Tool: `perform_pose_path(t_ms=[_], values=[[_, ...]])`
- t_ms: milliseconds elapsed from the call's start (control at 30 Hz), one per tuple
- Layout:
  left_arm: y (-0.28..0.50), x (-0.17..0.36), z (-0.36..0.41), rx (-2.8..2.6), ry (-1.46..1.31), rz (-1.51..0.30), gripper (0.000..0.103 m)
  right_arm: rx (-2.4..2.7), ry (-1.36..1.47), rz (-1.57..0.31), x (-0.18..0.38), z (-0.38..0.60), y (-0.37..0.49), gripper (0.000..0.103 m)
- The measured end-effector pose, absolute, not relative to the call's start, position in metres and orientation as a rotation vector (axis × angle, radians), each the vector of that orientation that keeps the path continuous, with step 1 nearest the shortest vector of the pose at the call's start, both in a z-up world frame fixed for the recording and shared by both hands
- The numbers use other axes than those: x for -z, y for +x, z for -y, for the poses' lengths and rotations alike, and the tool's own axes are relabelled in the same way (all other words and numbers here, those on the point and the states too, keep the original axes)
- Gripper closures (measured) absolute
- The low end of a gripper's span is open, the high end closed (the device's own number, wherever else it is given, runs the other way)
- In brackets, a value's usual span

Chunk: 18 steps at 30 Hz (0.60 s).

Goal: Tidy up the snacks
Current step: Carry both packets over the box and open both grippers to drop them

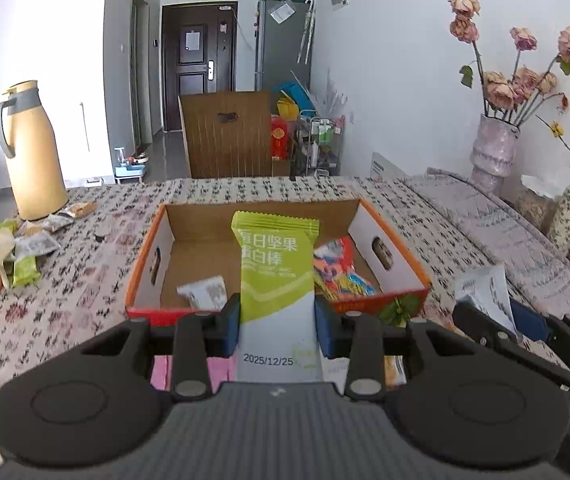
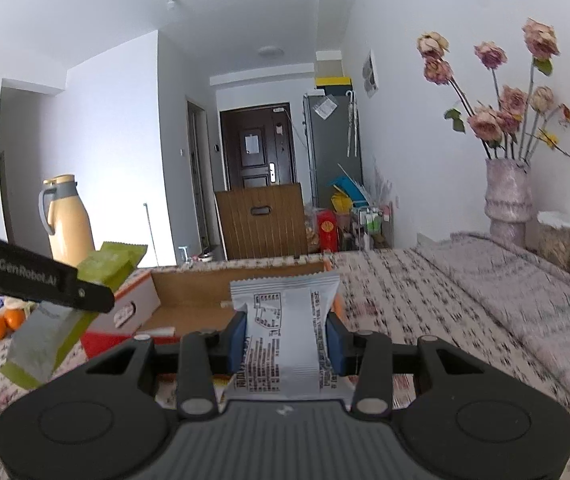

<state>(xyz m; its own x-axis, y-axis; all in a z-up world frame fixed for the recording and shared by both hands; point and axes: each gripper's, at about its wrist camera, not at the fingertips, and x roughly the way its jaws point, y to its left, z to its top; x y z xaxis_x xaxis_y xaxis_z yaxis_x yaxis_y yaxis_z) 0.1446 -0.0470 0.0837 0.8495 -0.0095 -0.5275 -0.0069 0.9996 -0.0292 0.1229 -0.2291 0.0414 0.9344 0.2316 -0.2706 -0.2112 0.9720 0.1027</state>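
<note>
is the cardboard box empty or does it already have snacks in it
Not empty: the open orange-edged cardboard box already holds a white wrapper and a colourful packet.

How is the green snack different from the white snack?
The green snack is bright green with big white letters; the white snack is silvery white with small dark print. The left gripper holds the green snack; the right gripper holds the white snack. Both stick up, clamped.
</note>
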Motion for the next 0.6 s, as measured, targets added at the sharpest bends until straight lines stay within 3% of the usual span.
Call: perform_pose_path(t_ms=[600], values=[[0.253, -0.085, 0.026, -0.067, -0.043, -0.568, 0.065, -0.240, 0.055, -0.329, -0.063, 0.187, 0.246, 0.063]])
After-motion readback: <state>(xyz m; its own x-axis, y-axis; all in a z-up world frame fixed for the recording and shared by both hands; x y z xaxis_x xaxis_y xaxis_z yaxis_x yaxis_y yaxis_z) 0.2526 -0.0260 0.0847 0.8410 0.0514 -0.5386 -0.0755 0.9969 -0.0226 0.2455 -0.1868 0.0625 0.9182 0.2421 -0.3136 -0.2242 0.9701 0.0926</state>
